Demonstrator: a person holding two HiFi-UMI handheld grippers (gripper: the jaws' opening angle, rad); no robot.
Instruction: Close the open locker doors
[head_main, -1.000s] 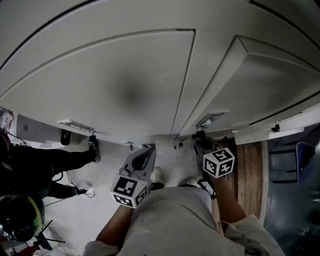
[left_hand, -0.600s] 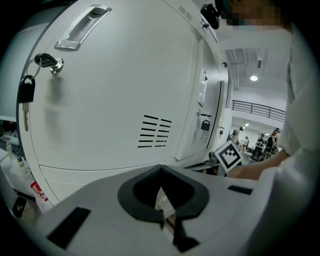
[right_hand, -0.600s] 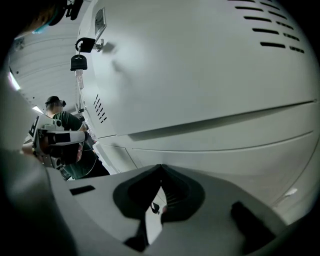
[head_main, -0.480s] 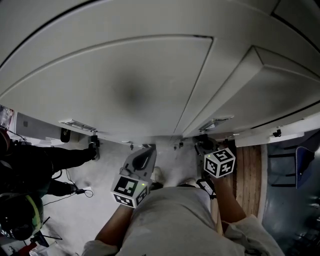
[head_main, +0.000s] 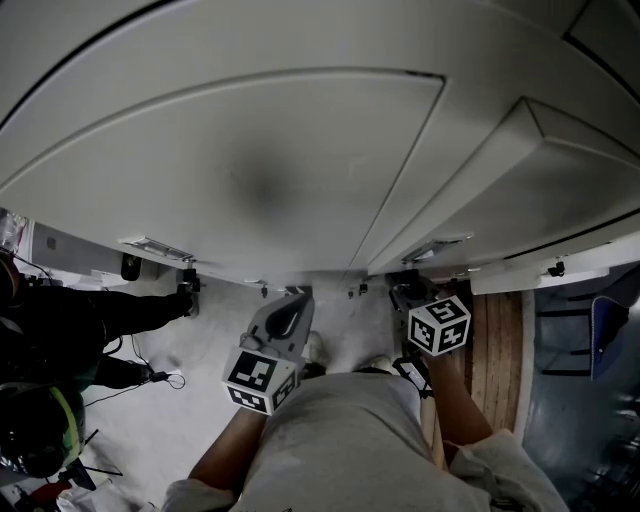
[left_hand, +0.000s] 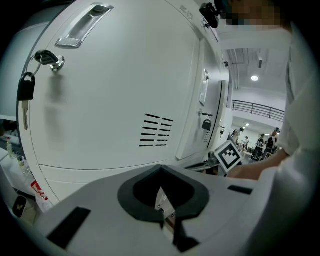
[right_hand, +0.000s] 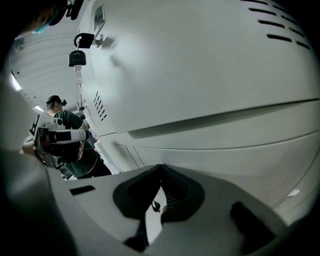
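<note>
— Grey locker door (head_main: 545, 185): position, handling?
— I read it ajar, angled out from its closed neighbour (head_main: 230, 170). My judgement: light, stiff sheet metal, free-swinging. Right gripper (head_main: 403, 288) sits just below it, left gripper (head_main: 296, 300) further left of it; both jaw pairs together, empty. Push flat near the door's handle (head_main: 436, 246).

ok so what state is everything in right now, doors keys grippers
left door: looks shut, flush with the row
right door: ajar, angled out from the row
left door key: hanging from its lock
right door key: hanging from its lock
left gripper: jaws together, holding nothing
right gripper: jaws together, holding nothing
</note>
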